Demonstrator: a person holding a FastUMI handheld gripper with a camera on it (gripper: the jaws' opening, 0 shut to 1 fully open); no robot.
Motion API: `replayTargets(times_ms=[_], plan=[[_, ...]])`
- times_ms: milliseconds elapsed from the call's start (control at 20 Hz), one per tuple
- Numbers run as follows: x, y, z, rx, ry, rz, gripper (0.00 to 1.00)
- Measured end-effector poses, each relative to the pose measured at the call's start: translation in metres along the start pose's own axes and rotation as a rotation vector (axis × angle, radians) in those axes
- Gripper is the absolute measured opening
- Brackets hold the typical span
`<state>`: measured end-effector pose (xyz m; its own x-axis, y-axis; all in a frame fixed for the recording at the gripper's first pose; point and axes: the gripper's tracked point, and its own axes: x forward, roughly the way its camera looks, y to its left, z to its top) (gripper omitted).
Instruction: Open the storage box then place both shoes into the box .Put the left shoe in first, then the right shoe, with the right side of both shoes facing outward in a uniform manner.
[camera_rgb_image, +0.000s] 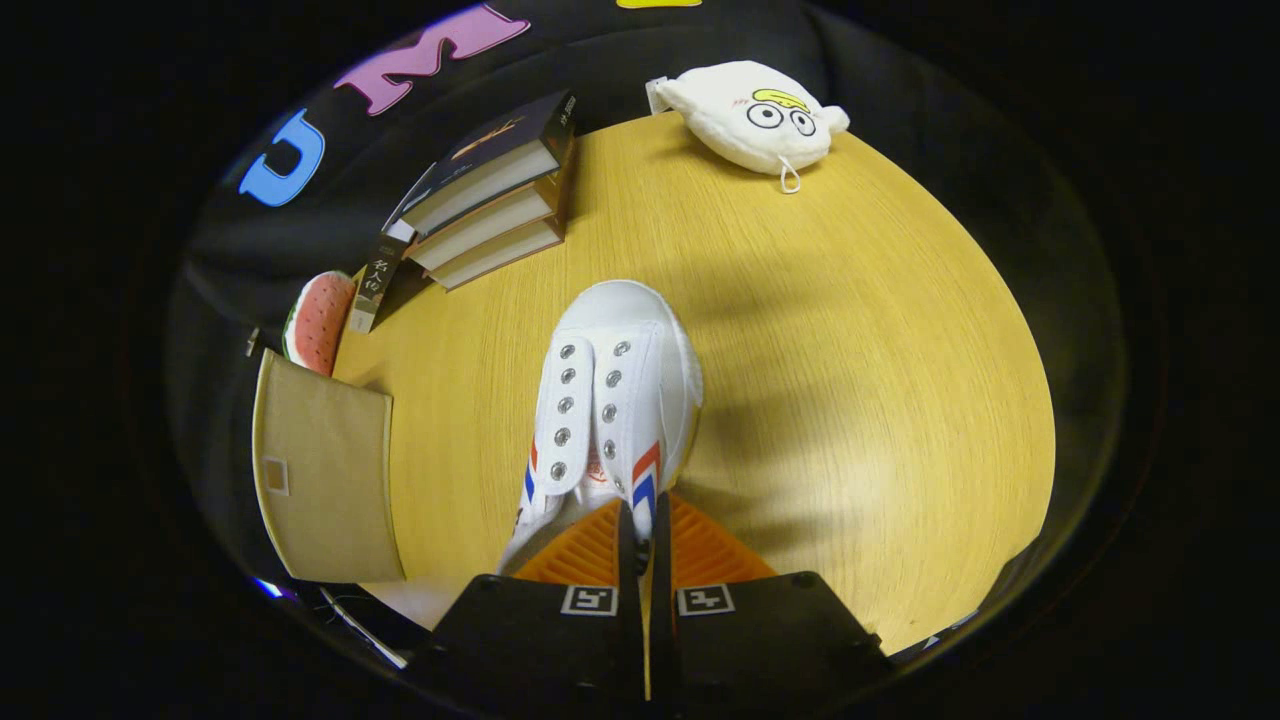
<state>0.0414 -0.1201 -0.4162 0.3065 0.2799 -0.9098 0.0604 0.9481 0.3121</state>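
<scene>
My tongs (643, 520) clamp the heel of the white shoe (612, 400), fingers nearly together; toe points ahead above the tabletop (850, 350). Beige storage box (325, 480) sits left, near the fingers.

Gripper (643, 520) pinched nearly closed.
Its two fingers (628, 540) stand close together, pointing forward, clamped on the shoe's (615, 400) heel.

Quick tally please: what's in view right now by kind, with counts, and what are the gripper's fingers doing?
Shoes: 1, a white shoe, its rear edge pinched between the closed fingers of the gripper.
Books: 3, stacked.
Plush toys: 1, white plush toy.
Fabric storage boxes: 1, beige box.
Watermelon-slice items: 1.
Total: 7
</scene>
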Motion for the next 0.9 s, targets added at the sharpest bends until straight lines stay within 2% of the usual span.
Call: replayTargets(times_ms=[250, 450, 700, 900], plan=[[-0.049, 0.034, -0.002, -0.009, -0.04, 0.019, 0.07], [-0.102, 0.08, 0.007, -0.045, -0.116, 0.027, 0.07], [-0.158, 0.165, 0.006, -0.035, -0.192, 0.073, 0.07], [-0.169, 0.252, -0.003, -0.034, -0.2, 0.16, 0.07]])
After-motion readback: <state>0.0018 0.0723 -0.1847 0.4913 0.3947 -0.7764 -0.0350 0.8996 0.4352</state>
